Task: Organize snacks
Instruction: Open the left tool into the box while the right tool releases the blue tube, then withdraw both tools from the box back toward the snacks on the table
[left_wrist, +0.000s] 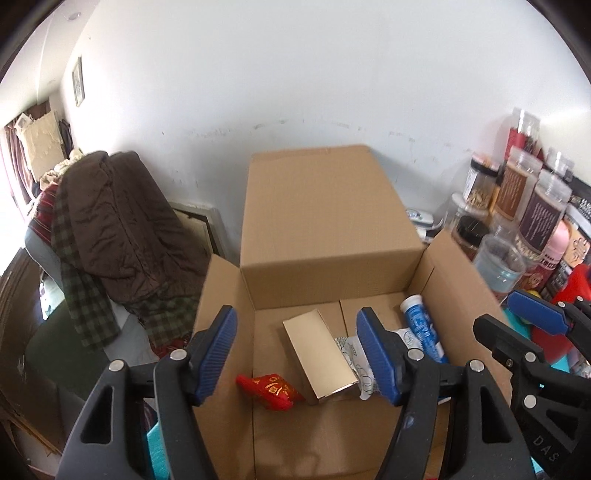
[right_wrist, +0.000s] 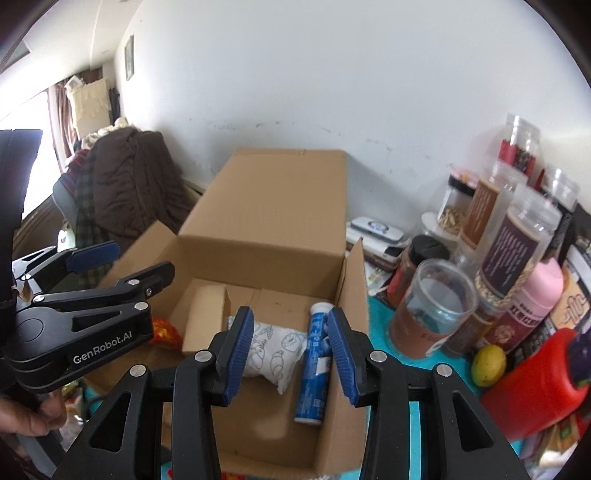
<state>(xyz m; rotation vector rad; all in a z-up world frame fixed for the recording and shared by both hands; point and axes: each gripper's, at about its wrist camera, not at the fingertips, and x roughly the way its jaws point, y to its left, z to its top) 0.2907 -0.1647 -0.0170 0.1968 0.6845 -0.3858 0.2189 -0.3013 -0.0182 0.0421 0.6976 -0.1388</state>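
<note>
- Both tongs hang above the open cardboard box (left_wrist: 325, 229), each with its blue pads apart and nothing between them; the left gripper (left_wrist: 297, 354) stands wider than the right gripper (right_wrist: 290, 354).
- Below the left gripper's gap, on the box floor, lies a tan carton (left_wrist: 319, 360), with a red packet (left_wrist: 271, 391) touching its near left corner.
- Right of the carton lies a white printed pouch (right_wrist: 277, 350), partly hidden behind the left gripper's right pad in the left wrist view; in the right wrist view it shows in the right gripper's gap.
- A blue tube (right_wrist: 314, 363) lies just right of the pouch, along the box's right wall, under the right gripper's right pad.
- None of the four snacks is touched by a pad.
- The box's far flap stands upright against the white wall (left_wrist: 295, 74).
- Right of the box, on a teal cloth (right_wrist: 380, 325), crowd clear jars (right_wrist: 517, 240), a pink bottle (right_wrist: 543, 295), a yellow fruit (right_wrist: 489, 363) and a red container (right_wrist: 535, 384).
- Far left, a brown coat (left_wrist: 122, 229) is draped over a chair.
</note>
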